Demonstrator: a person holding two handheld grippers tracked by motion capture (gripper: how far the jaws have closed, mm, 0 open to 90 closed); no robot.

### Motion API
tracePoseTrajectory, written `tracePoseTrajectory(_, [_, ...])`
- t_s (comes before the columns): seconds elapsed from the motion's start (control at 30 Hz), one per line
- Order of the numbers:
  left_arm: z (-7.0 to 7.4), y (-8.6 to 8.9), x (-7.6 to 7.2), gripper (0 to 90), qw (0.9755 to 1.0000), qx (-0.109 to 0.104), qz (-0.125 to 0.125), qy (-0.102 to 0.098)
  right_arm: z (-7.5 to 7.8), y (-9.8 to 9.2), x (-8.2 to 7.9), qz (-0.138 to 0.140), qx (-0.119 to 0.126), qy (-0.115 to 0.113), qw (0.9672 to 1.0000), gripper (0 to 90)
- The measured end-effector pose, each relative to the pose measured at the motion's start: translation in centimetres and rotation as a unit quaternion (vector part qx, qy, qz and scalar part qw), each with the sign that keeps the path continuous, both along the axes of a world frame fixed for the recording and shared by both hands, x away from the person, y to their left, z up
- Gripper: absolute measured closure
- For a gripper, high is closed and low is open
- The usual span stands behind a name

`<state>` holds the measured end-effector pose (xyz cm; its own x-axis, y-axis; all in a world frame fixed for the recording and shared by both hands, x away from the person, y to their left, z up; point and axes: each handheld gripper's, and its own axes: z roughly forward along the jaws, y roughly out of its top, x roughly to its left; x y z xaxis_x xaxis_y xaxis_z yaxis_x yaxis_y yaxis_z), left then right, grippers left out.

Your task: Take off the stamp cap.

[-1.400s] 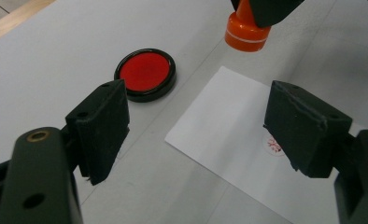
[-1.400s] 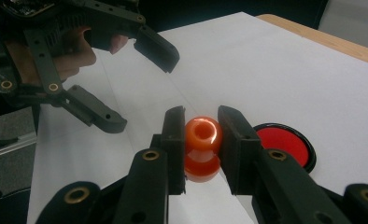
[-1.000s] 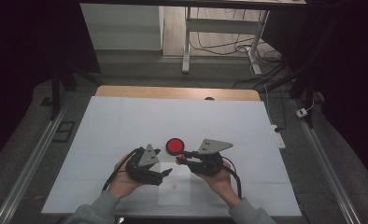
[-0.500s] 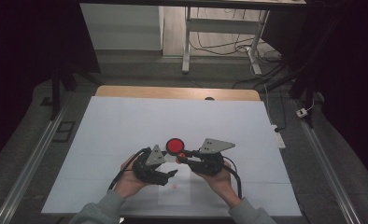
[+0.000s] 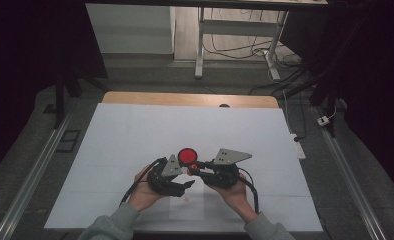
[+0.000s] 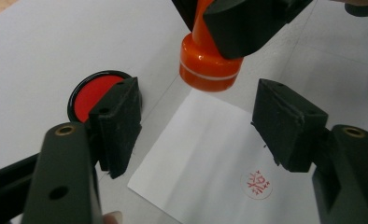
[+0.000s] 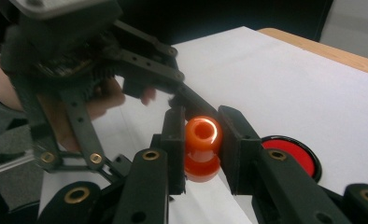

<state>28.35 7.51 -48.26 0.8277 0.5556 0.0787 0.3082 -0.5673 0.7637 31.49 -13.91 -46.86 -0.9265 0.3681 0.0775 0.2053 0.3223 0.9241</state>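
Observation:
My right gripper (image 7: 203, 140) is shut on an orange stamp (image 7: 202, 147), held upright just above the table. In the high view the stamp (image 5: 191, 167) hangs right in front of a round red ink pad (image 5: 188, 156). My left gripper (image 6: 196, 126) is open and its jaws have just been closing, with nothing between them. It points at the stamp (image 6: 209, 70) from close by. Under it lies a small white paper (image 6: 205, 158) bearing a red stamped mark (image 6: 258, 183). The ink pad (image 6: 91, 93) sits behind the left gripper's left jaw.
A large white sheet (image 5: 135, 130) covers the table. A wooden edge (image 5: 185, 99) shows at the back. Metal rails (image 5: 35, 170) run along both sides. Cables and a frame leg (image 5: 201, 45) stand on the floor beyond.
The left gripper has edged right toward the stamp and its jaws have narrowed. The right gripper and the stamp have stayed in place.

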Motion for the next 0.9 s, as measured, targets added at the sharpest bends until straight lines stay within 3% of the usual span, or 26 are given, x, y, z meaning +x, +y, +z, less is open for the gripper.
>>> tracePoseTrajectory(0.43, [0.04,-0.33,0.12,48.2,0.9998,-0.015,-0.002,-0.012,-0.09,-0.08,0.09,0.000,0.004,0.001,1.0000,71.5])
tracePoseTrajectory(0.9, [-0.06,-0.61,0.20,58.3,0.9998,-0.009,-0.008,-0.015,-0.14,-0.19,0.15,0.000,0.007,0.003,1.0000,71.5])
